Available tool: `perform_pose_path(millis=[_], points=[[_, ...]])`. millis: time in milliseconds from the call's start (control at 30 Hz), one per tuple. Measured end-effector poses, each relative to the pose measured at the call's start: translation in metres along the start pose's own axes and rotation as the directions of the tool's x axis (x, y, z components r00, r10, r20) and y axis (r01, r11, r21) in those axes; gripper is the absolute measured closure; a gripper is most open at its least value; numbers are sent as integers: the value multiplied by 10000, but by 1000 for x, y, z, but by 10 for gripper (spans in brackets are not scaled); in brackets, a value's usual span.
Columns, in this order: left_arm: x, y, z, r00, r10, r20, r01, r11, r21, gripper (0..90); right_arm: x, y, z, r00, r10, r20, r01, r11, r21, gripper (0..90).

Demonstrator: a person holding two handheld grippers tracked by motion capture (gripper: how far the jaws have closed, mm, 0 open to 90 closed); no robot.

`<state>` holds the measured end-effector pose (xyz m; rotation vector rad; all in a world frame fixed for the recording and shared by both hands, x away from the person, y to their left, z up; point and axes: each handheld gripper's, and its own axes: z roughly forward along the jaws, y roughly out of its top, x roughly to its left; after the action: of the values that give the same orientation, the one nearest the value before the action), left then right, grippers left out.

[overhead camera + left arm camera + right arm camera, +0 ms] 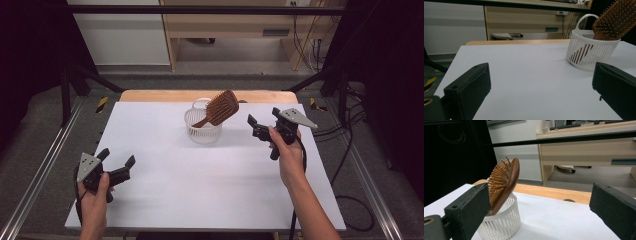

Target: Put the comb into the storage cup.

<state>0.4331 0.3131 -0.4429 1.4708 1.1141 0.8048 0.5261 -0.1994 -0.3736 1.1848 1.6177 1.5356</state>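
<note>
High view: at the near left corner of the white table (165,190), the left gripper (119,162) is held with jaws wide apart, gripping nothing. Mid-table at the far side, a wooden hairbrush (221,107) stands tilted, handle down, in a white slotted basket (202,132). Just right of the basket, the right gripper (263,121) hovers, jaws spread wide and empty

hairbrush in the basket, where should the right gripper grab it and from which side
Grip the paddle head of the hairbrush, coming from above. Its handle stands down inside the white basket, so the tilted head above the rim is the only free part. The open right gripper is nearest.
</note>
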Motion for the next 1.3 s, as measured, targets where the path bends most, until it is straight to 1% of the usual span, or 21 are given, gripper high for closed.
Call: perform_pose_path(millis=[300, 467, 933, 1133, 1300], points=[[1, 1, -2, 9999, 60, 84, -59, 10000, -54, 21, -7, -2, -12, 10000, -48, 75, 49, 10000, -56, 35], [1, 2, -4, 9997, 199, 109, -199, 9998, -56, 21, -11, -2, -19, 9999, -141, 89, 141, 9999, -76, 35], [4, 3, -8, 9998, 172, 116, -170, 9997, -182, 21, -17, -4, -34, 9995, -208, 225, 215, 9993, -294, 35], [4, 3, -8, 9998, 182, 130, -179, 9997, -173, 21, -20, -6, -39, 9991, -314, 267, 321, 9991, -271, 35], [5, 3, -8, 9998, 172, 132, -170, 9997, -171, 21, -22, -7, -42, 9990, -313, 309, 322, 9991, -286, 35]])
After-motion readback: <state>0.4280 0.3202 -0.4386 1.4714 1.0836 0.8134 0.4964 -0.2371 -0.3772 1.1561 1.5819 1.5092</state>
